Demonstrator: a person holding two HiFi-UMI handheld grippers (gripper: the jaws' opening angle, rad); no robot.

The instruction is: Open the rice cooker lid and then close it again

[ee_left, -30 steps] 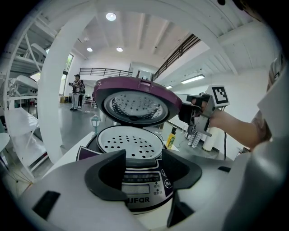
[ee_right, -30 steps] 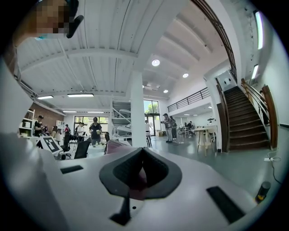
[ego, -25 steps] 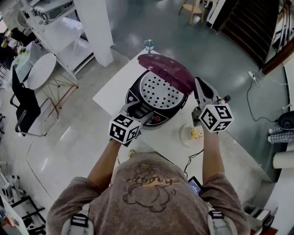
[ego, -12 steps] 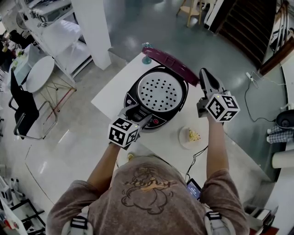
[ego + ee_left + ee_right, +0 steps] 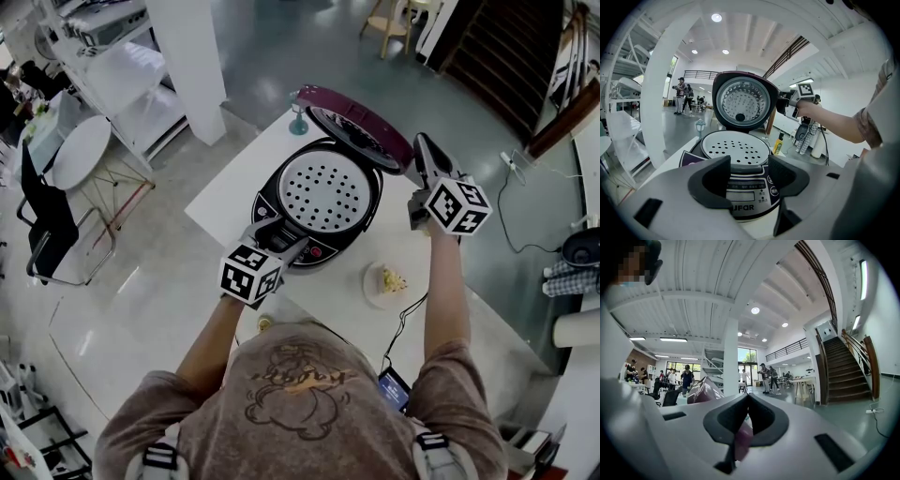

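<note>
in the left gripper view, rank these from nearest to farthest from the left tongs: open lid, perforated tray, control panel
1. control panel: at the front, framed between the open left tongs.
2. perforated tray: in the middle, lying flat just behind the panel.
3. open lid: farthest, standing upright at the back.

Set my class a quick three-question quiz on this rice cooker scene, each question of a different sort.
1. True or false: the lid of the rice cooker is shut.
2. The left gripper has its jaws: A apart, B together, C clamped on the lid.
3. Fill in: the plate lies on the cooker's ___ side, as the person sees it.
Key: 1 false; 2 A; 3 right.
</note>
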